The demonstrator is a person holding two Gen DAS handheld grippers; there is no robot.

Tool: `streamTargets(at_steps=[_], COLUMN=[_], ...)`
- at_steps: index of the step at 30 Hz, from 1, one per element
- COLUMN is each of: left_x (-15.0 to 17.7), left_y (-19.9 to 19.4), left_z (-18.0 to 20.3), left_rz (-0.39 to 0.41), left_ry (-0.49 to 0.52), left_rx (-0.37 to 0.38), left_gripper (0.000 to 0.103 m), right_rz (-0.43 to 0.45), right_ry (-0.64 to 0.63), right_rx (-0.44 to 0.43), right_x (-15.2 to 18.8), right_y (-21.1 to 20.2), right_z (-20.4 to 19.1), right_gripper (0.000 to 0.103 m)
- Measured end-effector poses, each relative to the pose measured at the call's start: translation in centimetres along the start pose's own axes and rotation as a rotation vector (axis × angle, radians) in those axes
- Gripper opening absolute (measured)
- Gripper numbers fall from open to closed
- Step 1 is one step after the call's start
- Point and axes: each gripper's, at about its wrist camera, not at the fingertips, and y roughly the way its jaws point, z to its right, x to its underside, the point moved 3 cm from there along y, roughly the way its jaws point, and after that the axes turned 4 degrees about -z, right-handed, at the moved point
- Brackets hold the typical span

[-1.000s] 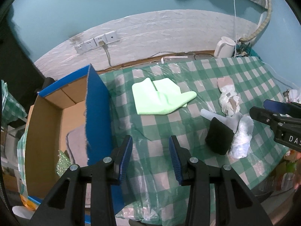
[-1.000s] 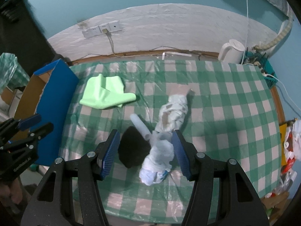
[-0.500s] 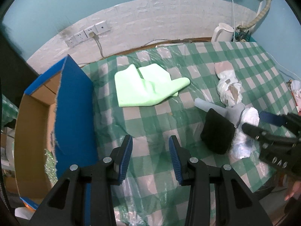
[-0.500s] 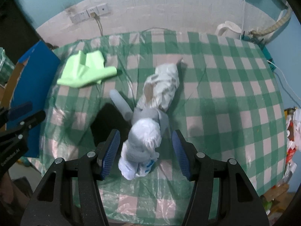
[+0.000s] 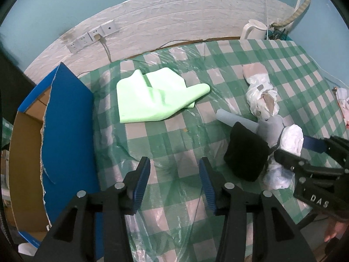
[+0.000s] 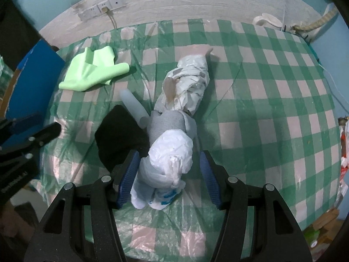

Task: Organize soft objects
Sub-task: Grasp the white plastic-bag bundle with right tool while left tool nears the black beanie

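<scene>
A light green cloth (image 5: 157, 100) (image 6: 93, 72) lies at the table's back left. A black soft bundle (image 5: 245, 152) (image 6: 118, 135), a grey piece (image 6: 169, 125) with a pale tube (image 6: 133, 103), and two white plastic-wrapped bundles (image 6: 170, 152) (image 6: 189, 83) lie in the middle. My right gripper (image 6: 169, 174) is open, its jaws on either side of the near white bundle, not pressing it. My left gripper (image 5: 174, 181) is open and empty above bare tablecloth, left of the black bundle.
An open cardboard box with blue outer walls (image 5: 65, 131) stands off the table's left edge. A white kettle (image 5: 254, 29) and cables sit at the back right corner. A power strip (image 5: 93, 37) hangs on the wall. The table has a green checked cloth (image 6: 261, 100) under plastic.
My right gripper has come down and forward so its jaws now flank the near white bundle. My left gripper swung right, away from the box, then held over the tablecloth.
</scene>
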Motion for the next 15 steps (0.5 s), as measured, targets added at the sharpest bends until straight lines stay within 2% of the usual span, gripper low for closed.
streamTargets(at_steps=[8, 11, 15], left_x=[-0.3, -0.3, -0.5], left_y=[0.3, 0.3, 0.3], left_z=[0.8, 1.1, 1.7], left_rz=[-0.005, -0.006, 0.002], left_ry=[0.011, 0.015, 0.024], left_rx=[0.008, 0.018, 0.035], left_gripper=[0.047, 0.049, 0.058], right_rz=[-0.055, -0.051, -0.043], right_ry=[-0.009, -0.02, -0.057], right_rx=[-0.003, -0.009, 0.012], right_x=[1.0, 1.0, 1.0], right_y=[1.5, 1.4, 1.1], right_z=[-0.3, -0.1, -0.1], right_gripper=[0.058, 0.047, 0.042])
